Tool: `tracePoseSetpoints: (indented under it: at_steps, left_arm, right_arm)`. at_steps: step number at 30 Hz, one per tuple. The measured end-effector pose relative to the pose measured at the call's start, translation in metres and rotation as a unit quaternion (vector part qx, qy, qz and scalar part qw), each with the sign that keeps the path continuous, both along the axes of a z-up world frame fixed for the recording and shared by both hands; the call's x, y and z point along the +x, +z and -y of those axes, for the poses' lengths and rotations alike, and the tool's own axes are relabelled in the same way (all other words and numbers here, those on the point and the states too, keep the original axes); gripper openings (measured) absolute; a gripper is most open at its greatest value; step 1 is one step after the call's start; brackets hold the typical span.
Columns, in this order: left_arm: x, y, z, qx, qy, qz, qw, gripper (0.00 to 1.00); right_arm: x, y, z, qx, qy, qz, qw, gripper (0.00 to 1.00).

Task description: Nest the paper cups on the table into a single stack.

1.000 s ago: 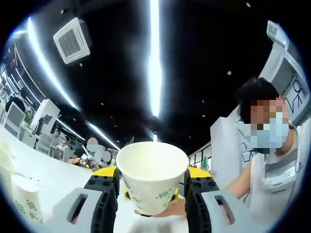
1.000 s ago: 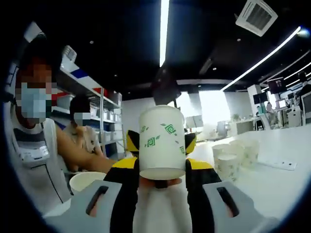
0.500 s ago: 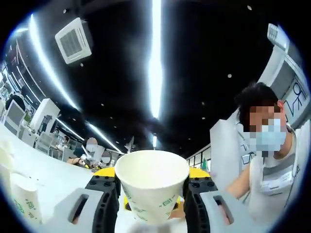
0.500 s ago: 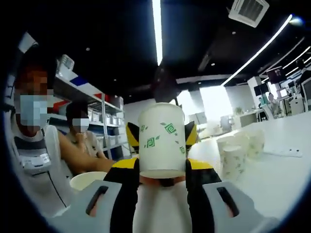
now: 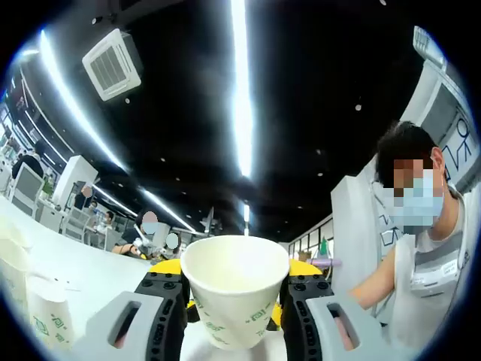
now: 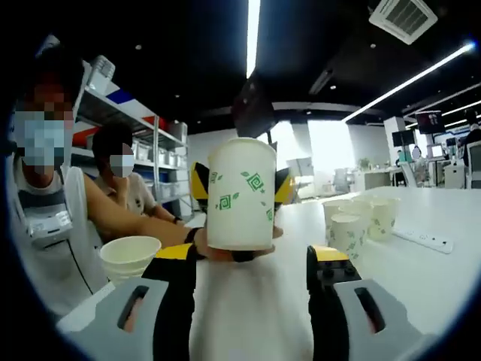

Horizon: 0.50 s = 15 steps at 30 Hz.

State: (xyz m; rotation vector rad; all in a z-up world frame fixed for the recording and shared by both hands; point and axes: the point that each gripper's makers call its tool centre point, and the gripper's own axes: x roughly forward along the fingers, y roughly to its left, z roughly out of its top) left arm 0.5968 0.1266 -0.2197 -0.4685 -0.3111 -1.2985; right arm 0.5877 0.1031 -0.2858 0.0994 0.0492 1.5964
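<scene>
Two paper cups are in play. In the left gripper view, spare cups (image 5: 37,316) stand at the left edge on the white table (image 5: 98,271), with bare tabletop between them and my left gripper (image 5: 234,308). Its jaws are closed on a cup (image 5: 234,289) held mouth up; I see nothing inside it. A person (image 5: 425,256) stands at the right.

In the right gripper view, that person (image 6: 45,203) is at the left, and the open cup (image 6: 129,256) shows beside them. My right gripper (image 6: 252,263) has its jaws spread wide. An upside-down cup (image 6: 240,195) sits between them, touching the left jaw and clear of the right. To the right, a cluster of cups (image 6: 357,222) stands on the table (image 6: 421,278), with open surface around it and a power strip (image 6: 425,239) beyond.
</scene>
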Motion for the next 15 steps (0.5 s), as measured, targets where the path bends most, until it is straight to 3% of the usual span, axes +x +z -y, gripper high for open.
tracePoseSetpoints:
  at_steps: [8, 9, 10, 11, 12, 14, 15]
  left_arm:
    - [0.001, 0.003, -0.006, -0.015, 0.005, 0.001, 0.9999, 0.51]
    - [-0.002, 0.005, -0.005, -0.017, 0.003, 0.007, 0.9998, 0.51]
    - [-0.004, 0.006, -0.005, -0.018, 0.0, 0.009, 0.9998, 0.51]
    - [-0.005, 0.007, -0.004, -0.018, -0.003, 0.011, 0.9998, 0.51]
    - [-0.006, 0.007, -0.002, -0.018, -0.006, 0.013, 0.9997, 0.51]
    - [-0.008, 0.007, 0.001, -0.013, -0.008, 0.017, 0.9997, 0.52]
    - [-0.009, 0.006, 0.003, -0.008, -0.007, 0.021, 0.9997, 0.52]
  right_arm:
    - [0.021, 0.044, 0.034, 0.041, -0.048, -0.001, 0.998, 0.55]
    - [0.023, 0.048, 0.039, 0.047, -0.068, 0.038, 0.9958, 0.52]
    - [0.02, 0.055, 0.046, 0.068, -0.084, 0.097, 0.9894, 0.5]
    - [0.011, 0.06, 0.054, 0.096, -0.083, 0.135, 0.9827, 0.48]
    - [0.006, 0.06, 0.06, 0.11, -0.081, 0.13, 0.9821, 0.45]
    - [0.006, 0.058, 0.066, 0.112, -0.073, 0.084, 0.9875, 0.44]
    - [0.006, 0.059, 0.067, 0.103, -0.069, 0.087, 0.9885, 0.44]
